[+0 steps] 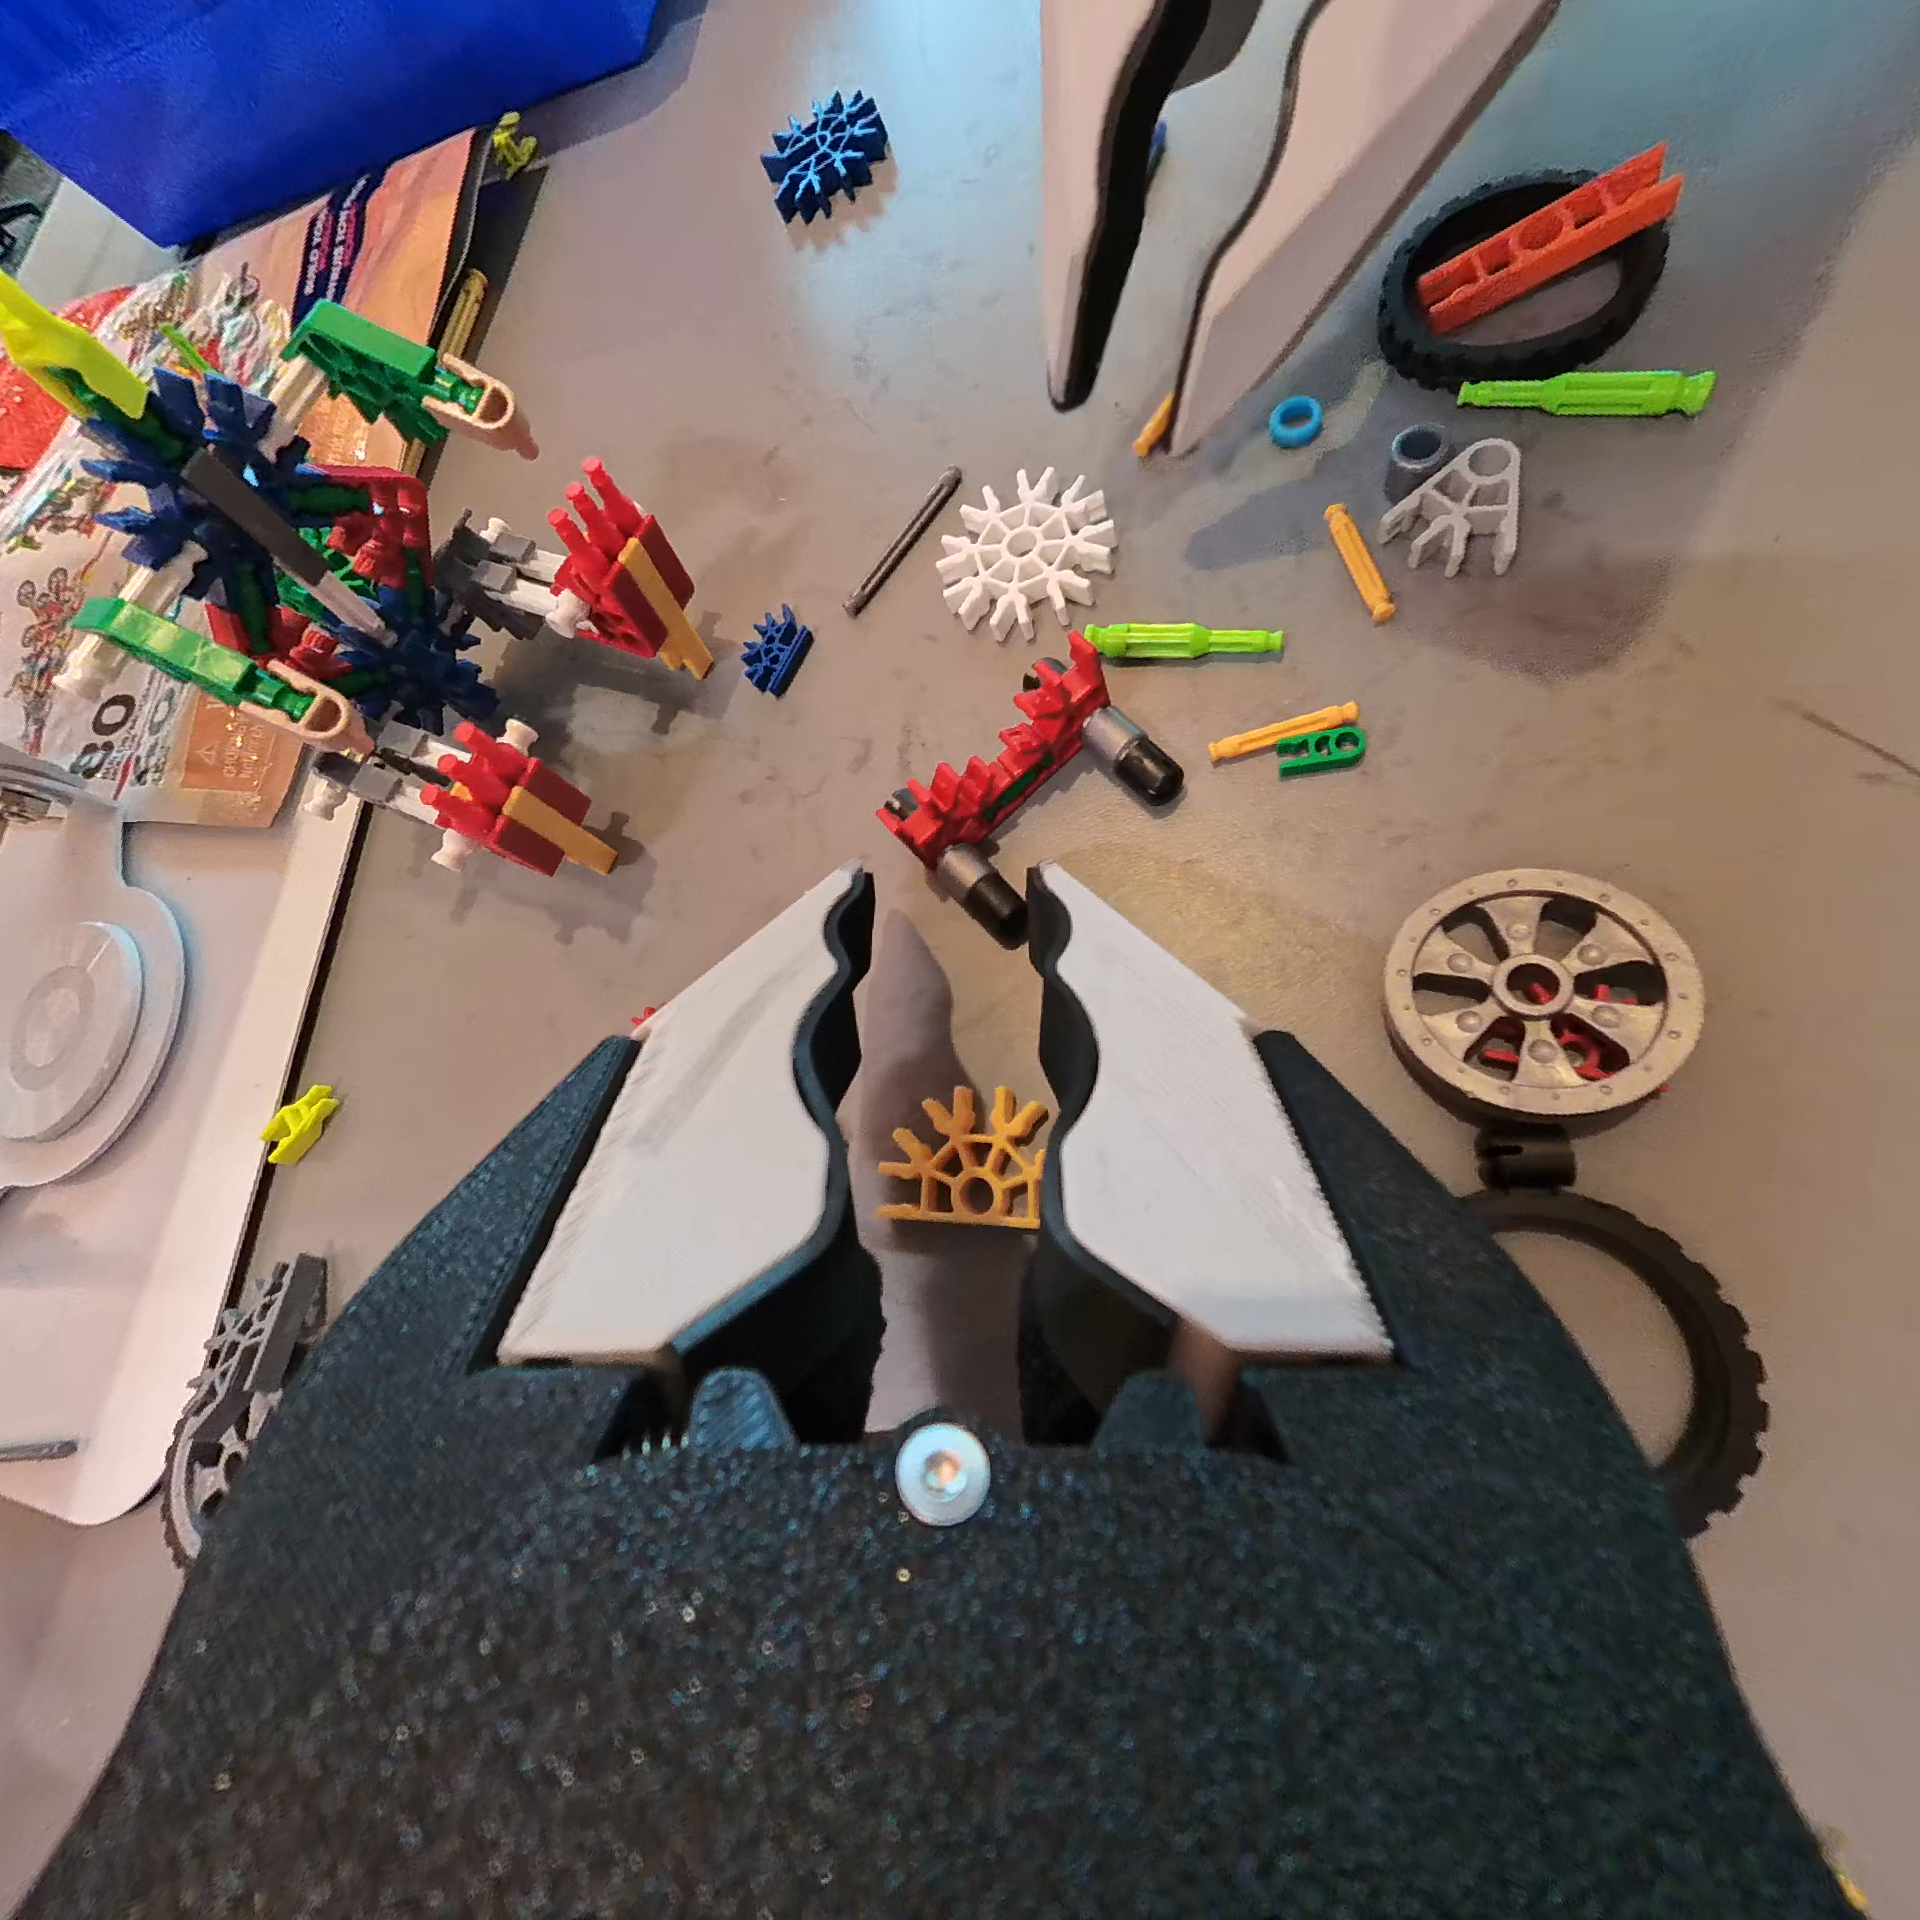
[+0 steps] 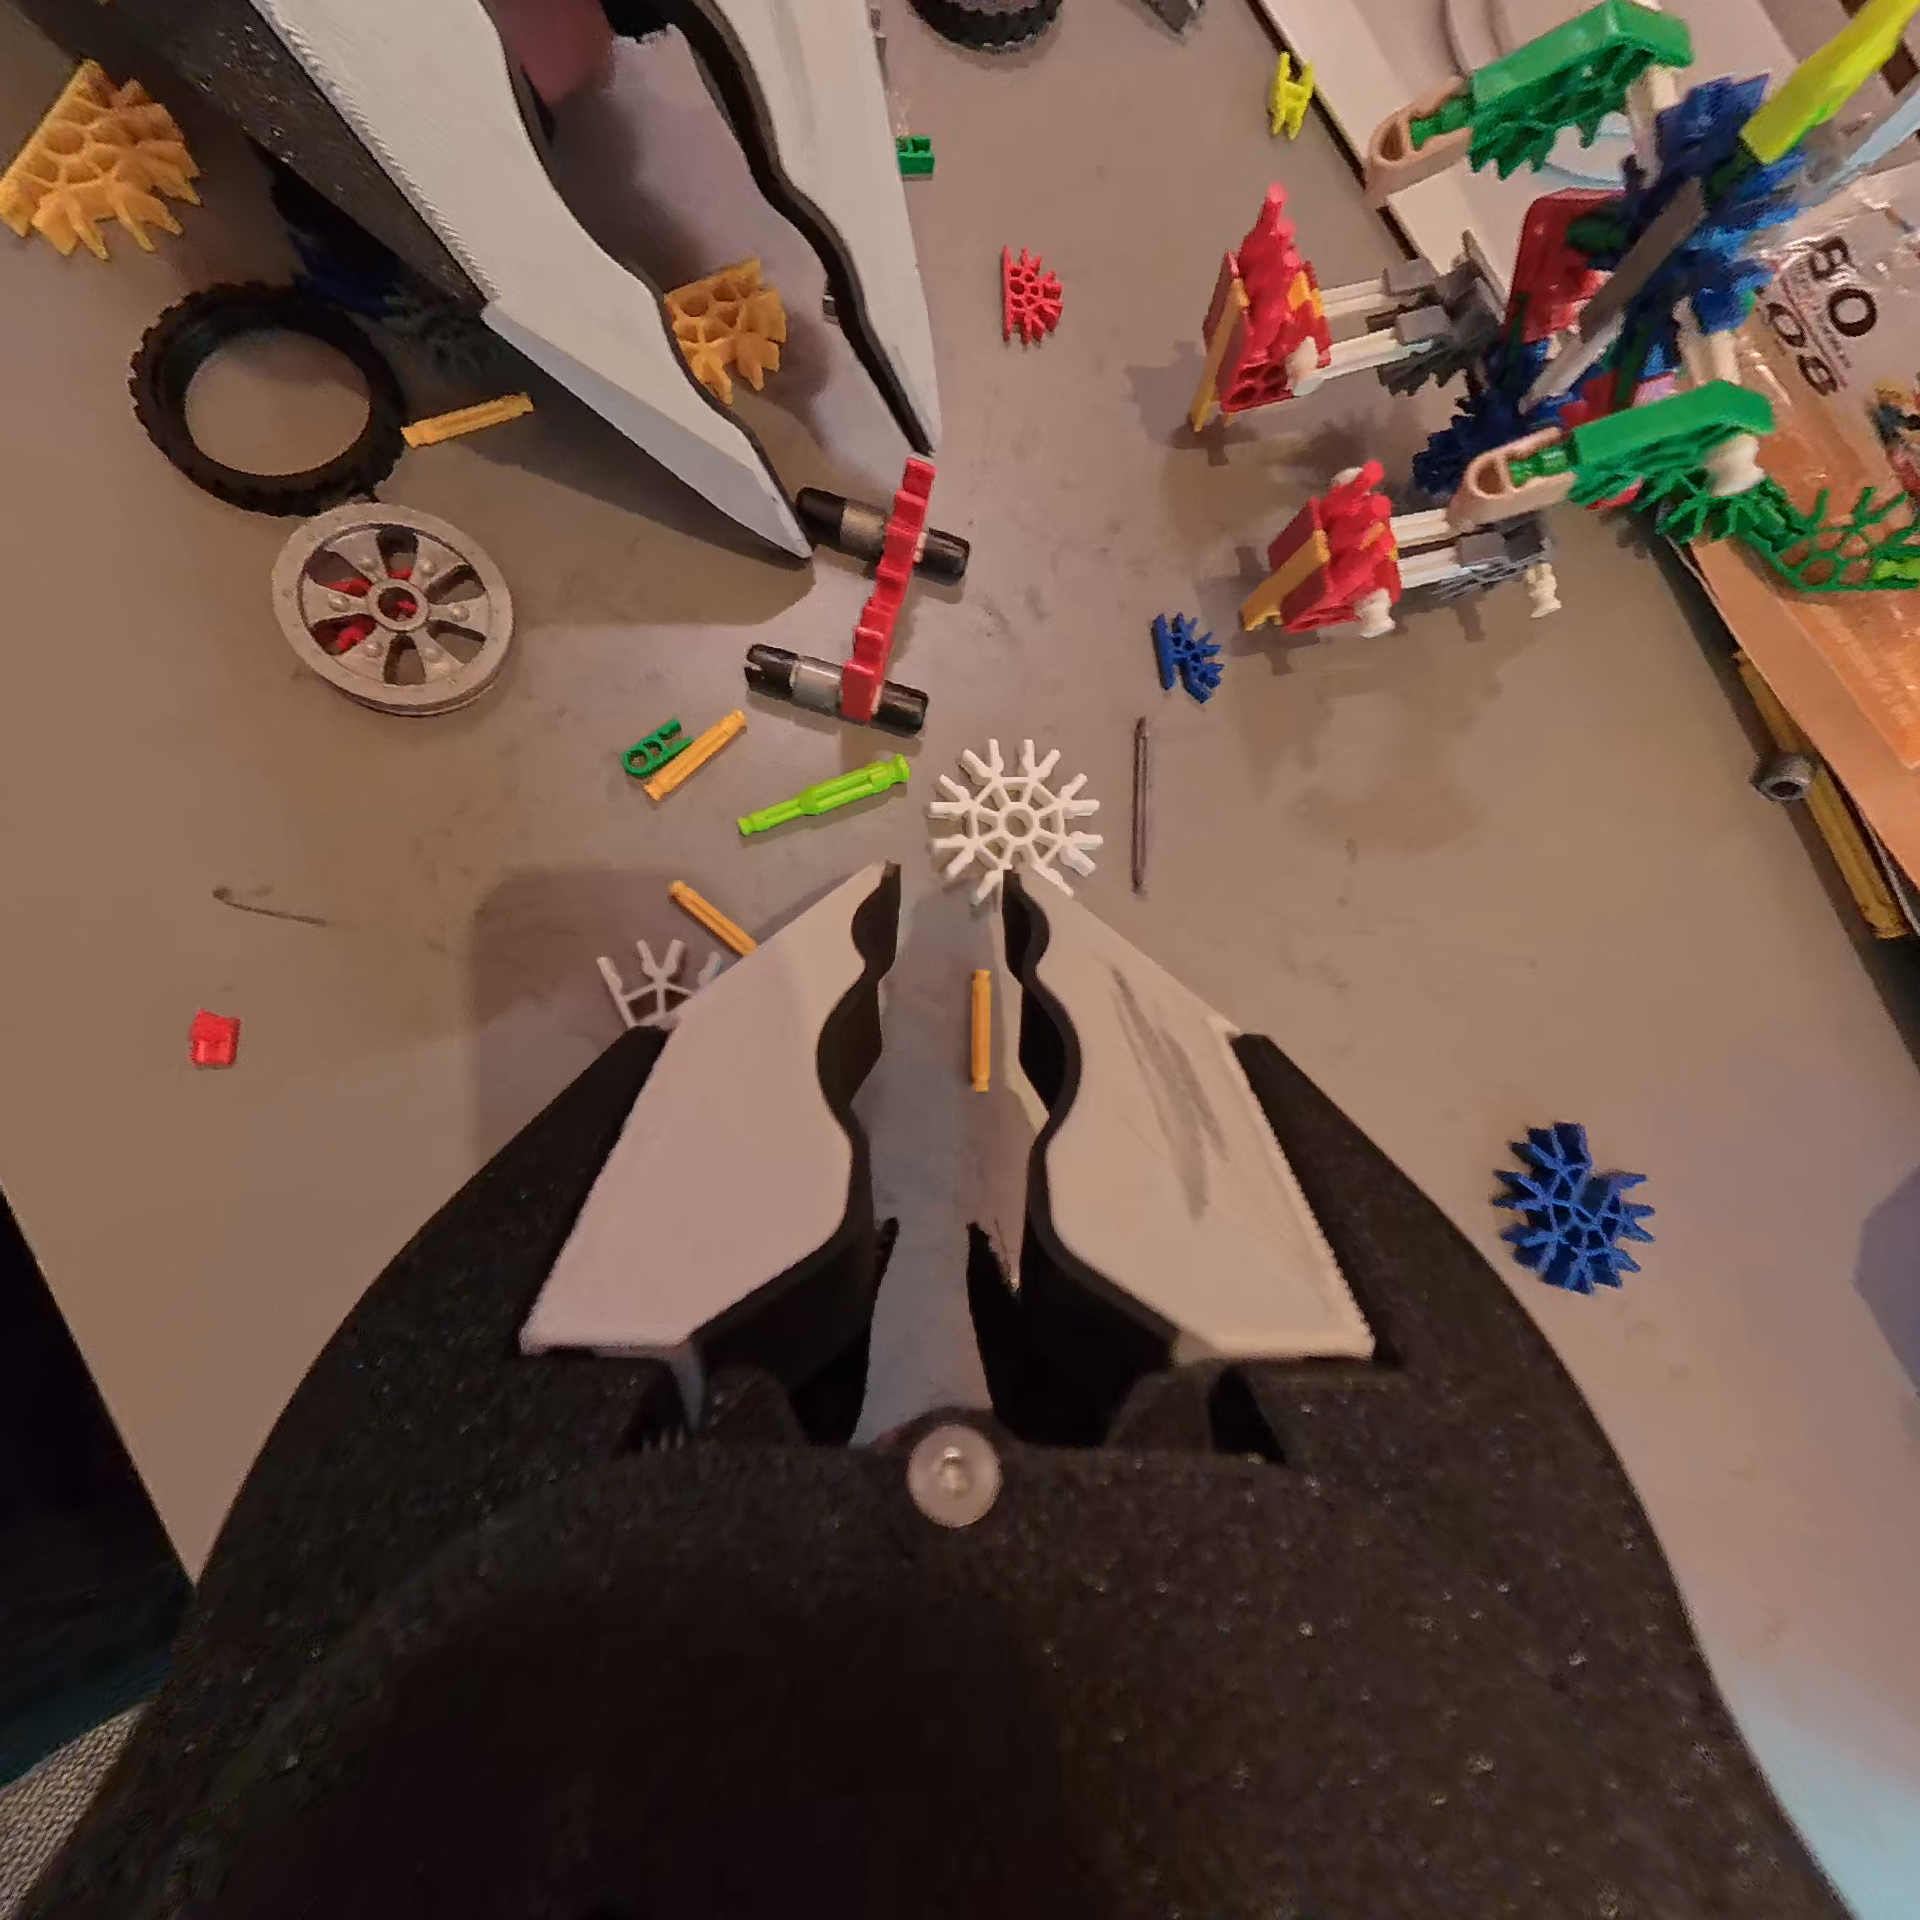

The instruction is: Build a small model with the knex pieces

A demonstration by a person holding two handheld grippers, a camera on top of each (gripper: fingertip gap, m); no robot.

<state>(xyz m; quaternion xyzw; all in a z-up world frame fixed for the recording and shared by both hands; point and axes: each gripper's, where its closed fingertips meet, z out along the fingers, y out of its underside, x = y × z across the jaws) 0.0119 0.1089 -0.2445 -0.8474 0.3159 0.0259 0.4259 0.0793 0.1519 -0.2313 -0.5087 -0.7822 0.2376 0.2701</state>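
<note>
My left gripper point(image 1: 948, 878) is open and empty, low over the grey table. Its tips flank one black-and-grey cylinder end of a red connector assembly point(image 1: 997, 769), without clear contact. A yellow connector point(image 1: 966, 1164) lies on the table between its fingers. My right gripper point(image 2: 948, 873) is slightly open and empty. A white snowflake connector point(image 2: 1013, 821) lies just ahead of its tips, and a small yellow rod point(image 2: 980, 1029) lies on the table between its fingers. The left gripper point(image 2: 868, 494) and the red assembly point(image 2: 883, 592) also show in the right wrist view.
A colourful built model point(image 1: 260, 540) stands at the left on a booklet point(image 1: 395, 239), below a blue bag point(image 1: 312, 83). A grey wheel hub point(image 1: 1543, 1008), black tyres point(image 1: 1683, 1371), a tyre holding an orange piece point(image 1: 1527, 281) and loose rods and connectors lie around. Some 9 cm of space lies between my two pairs of fingers.
</note>
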